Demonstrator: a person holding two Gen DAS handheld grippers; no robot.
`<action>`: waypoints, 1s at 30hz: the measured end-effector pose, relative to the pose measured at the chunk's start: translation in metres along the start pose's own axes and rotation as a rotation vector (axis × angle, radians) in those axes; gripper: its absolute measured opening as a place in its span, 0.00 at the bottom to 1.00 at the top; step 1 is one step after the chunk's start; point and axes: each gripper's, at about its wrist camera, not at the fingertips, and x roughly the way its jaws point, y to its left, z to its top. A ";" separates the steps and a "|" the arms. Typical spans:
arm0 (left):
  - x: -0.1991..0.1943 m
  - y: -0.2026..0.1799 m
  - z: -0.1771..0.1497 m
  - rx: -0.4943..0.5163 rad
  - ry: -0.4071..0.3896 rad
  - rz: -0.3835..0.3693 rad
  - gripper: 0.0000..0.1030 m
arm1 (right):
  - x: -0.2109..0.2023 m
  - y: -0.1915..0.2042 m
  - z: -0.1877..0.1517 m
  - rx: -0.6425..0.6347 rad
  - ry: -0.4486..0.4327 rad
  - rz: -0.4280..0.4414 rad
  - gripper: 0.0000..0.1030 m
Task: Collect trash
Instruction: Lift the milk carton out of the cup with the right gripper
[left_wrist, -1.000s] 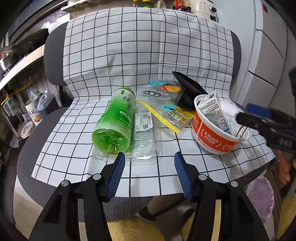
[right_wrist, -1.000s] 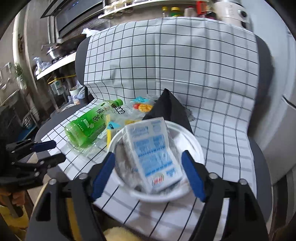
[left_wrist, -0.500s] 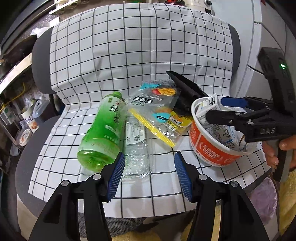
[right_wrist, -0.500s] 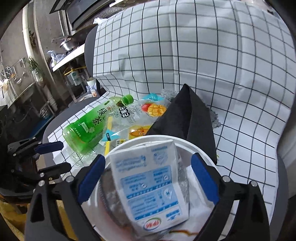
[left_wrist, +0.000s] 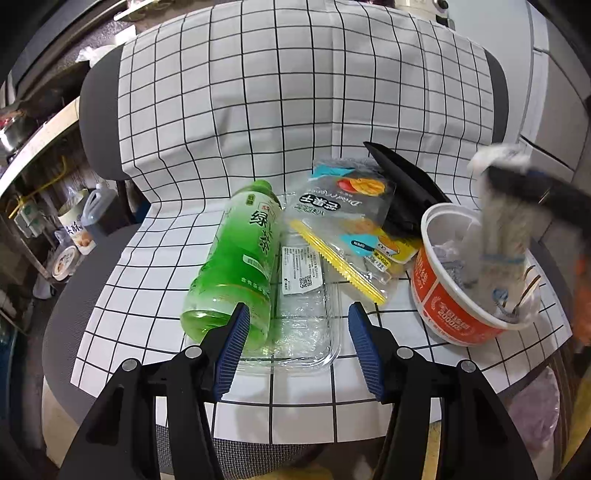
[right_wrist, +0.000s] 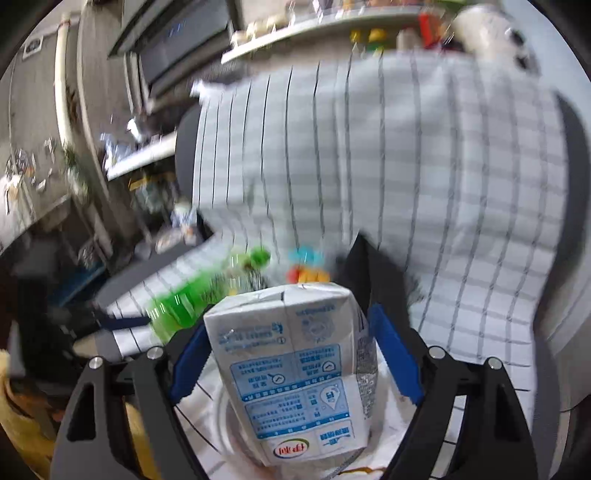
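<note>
On the chair seat, spread with a black-and-white checked cloth (left_wrist: 295, 122), the trash lies gathered in one loose cluster, which keeps every piece within reach of both tools. At the right stands an orange instant-noodle cup (left_wrist: 458, 317), serving as a catch-all: crumpled paper and what look like wooden sticks sit inside it. The right hand-held gripper (right_wrist: 291, 354) has a white-and-blue milk carton (right_wrist: 295, 373) between its fingers (right_wrist: 395, 354), directly above the cup's mouth; the carton fills the gap, so I judge it is clamped, probably being lifted out, though motion blur makes contact on the right pad hard to confirm.

The left hand-held gripper (left_wrist: 297, 343) stands wide, holding nothing, low over the front edge of a clear plastic tray (left_wrist: 306, 325). That tray lies flat with a green tea bottle (left_wrist: 240, 258) on its side, resting partly on the tray's left part. Behind them lie a zip-seal snack pouch (left_wrist: 343, 218) with a yellow strip and a black wrapper (left_wrist: 406, 192), both touching or overlapping, just beside the cup. The wide stance suggests the tray or bottle is the left side's next pick.
</note>
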 end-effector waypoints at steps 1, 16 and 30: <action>-0.004 0.000 -0.001 -0.003 -0.004 -0.007 0.55 | -0.010 0.001 0.003 0.010 -0.025 -0.011 0.76; -0.032 -0.063 0.001 0.137 -0.054 -0.185 0.57 | -0.140 -0.013 -0.084 0.190 -0.102 -0.396 0.71; 0.004 -0.109 0.021 0.245 -0.006 -0.188 0.11 | -0.149 -0.030 -0.118 0.260 -0.125 -0.377 0.71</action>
